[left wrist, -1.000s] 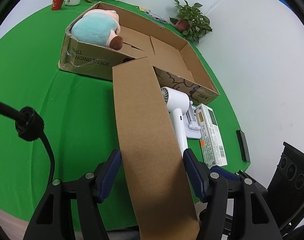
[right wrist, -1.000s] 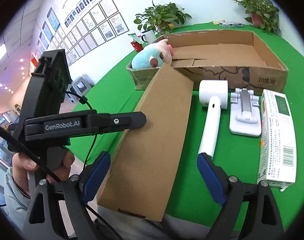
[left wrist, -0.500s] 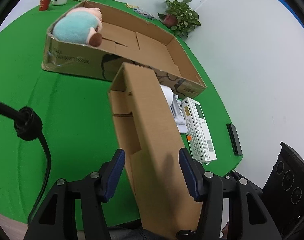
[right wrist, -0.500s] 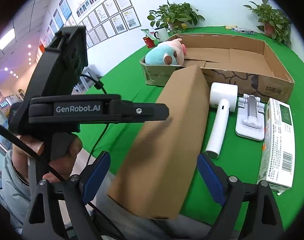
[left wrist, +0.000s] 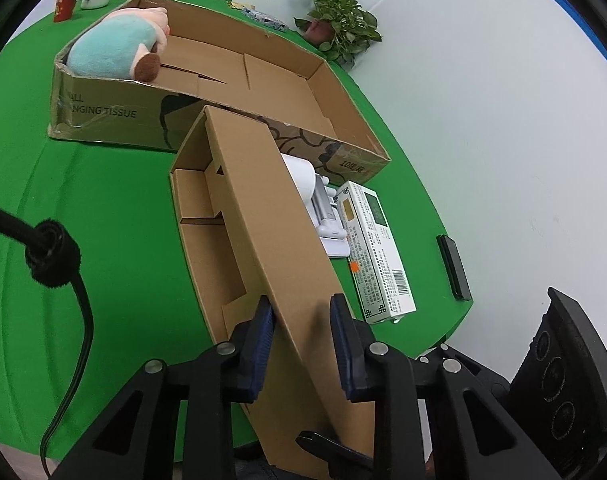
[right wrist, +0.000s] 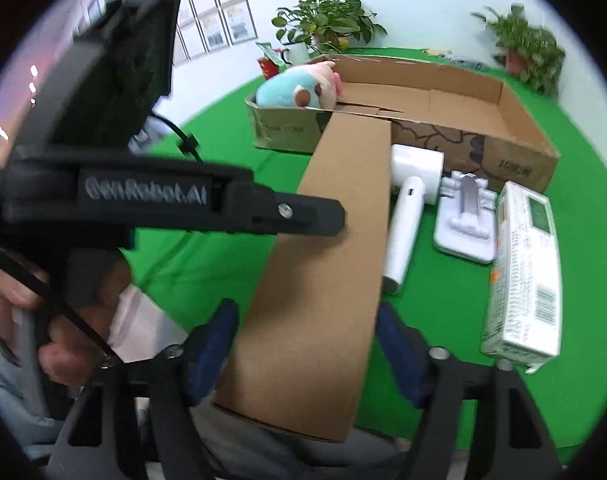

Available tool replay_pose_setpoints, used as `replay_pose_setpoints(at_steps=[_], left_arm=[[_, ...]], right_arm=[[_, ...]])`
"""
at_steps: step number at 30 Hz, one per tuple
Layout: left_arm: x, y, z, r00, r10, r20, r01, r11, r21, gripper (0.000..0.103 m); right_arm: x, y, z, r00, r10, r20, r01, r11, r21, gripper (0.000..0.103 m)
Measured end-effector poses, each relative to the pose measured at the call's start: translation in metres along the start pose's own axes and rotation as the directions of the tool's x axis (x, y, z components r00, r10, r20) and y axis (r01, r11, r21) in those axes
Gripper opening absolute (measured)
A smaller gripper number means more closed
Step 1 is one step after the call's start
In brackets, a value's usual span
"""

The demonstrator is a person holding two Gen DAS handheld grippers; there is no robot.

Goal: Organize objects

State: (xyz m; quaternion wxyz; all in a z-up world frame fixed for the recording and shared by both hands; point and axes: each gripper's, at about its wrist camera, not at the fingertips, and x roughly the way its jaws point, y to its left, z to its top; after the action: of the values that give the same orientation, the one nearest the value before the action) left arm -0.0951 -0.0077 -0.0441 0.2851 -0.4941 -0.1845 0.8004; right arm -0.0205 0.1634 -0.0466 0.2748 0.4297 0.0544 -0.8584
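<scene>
We see the long flat carton [left wrist: 263, 216] tipped on edge on the green table [left wrist: 103, 208], near end off the front edge. L tongs [left wrist: 301, 334] have just been closing, now narrow, pads on its wall. R tongs [right wrist: 307, 344] also closing, straddling its width; contact unclear. Big box [left wrist: 115, 112] behind reads "ANGING TISSUE"; L handle [right wrist: 143, 196] reads "GenRobot.AI".

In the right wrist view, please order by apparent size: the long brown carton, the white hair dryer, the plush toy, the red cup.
1. Long brown carton, though its nearness exaggerates this.
2. White hair dryer.
3. Plush toy, farther away, so this ranking is unsure.
4. Red cup.
</scene>
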Motion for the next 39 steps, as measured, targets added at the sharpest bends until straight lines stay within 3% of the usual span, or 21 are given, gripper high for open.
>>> replay_pose_setpoints(at_steps=[4,6,8,11,12,13,16,21,27,30,34,37,39], left_arm=[[-0.013,-0.003,0.004,0.999,0.005,0.032,-0.006,1.0,0.011,0.025],[-0.019,-0.008,0.008,0.999,-0.001,0.048,0.0,0.999,0.033,0.025],[-0.019,-0.013,0.012,0.999,0.002,0.048,-0.004,0.999,0.052,0.025],[-0.009,-0.015,0.014,0.999,0.045,0.02,-0.046,0.997,0.059,0.026],[-0.007,-0.014,0.013,0.999,0.05,0.016,-0.051,0.997,0.056,0.027],[-0.007,-0.012,0.013,0.999,0.05,0.015,-0.051,0.997,0.05,0.029],[-0.016,-0.005,0.011,0.994,0.098,0.045,-0.1,0.994,0.033,0.042],[-0.036,0.005,0.004,0.97,0.207,0.125,-0.214,0.976,0.047,0.065],[-0.02,0.012,-0.001,0.957,0.274,0.098,-0.281,0.958,0.063,0.065],[-0.012,0.015,-0.002,0.949,0.301,0.098,-0.308,0.949,0.067,0.065],[-0.006,0.022,-0.004,0.949,0.303,0.088,-0.309,0.949,0.066,0.065],[-0.003,0.029,-0.004,0.954,0.29,0.071,-0.294,0.954,0.059,0.063],[-0.001,0.029,-0.004,0.958,0.281,0.063,-0.285,0.957,0.062,0.053]], right_arm=[[0.001,-0.008,0.004,0.996,0.091,0.02,-0.093,0.992,0.083,0.067],[0.003,-0.018,0.005,0.98,0.193,0.036,-0.197,0.966,0.167,0.067],[0.011,-0.034,0.004,0.944,0.324,0.055,-0.326,0.902,0.282,0.067],[0.023,-0.052,-0.003,0.901,0.427,0.078,-0.421,0.815,0.398,0.067],[0.025,-0.055,-0.005,0.902,0.425,0.077,-0.417,0.811,0.411,0.066],[0.025,-0.059,-0.007,0.921,0.384,0.068,-0.376,0.828,0.416,0.067],[0.02,-0.066,-0.01,0.948,0.313,0.056,-0.307,0.857,0.414,0.067],[0.001,-0.066,-0.005,0.984,0.167,0.068,-0.18,0.925,0.335,0.067],[0.009,-0.055,0.001,0.994,0.099,0.048,-0.108,0.963,0.249,0.065],[0.018,-0.046,-0.001,0.994,0.107,0.005,-0.106,0.97,0.217,0.046],[0.016,-0.035,-0.001,0.987,0.159,0.011,-0.158,0.971,0.177,0.046],[0.012,-0.035,0.001,0.994,0.109,0.031,-0.112,0.98,0.164,0.046],[0.013,-0.042,0.006,0.997,0.075,0.036,-0.081,0.979,0.185,0.046]])
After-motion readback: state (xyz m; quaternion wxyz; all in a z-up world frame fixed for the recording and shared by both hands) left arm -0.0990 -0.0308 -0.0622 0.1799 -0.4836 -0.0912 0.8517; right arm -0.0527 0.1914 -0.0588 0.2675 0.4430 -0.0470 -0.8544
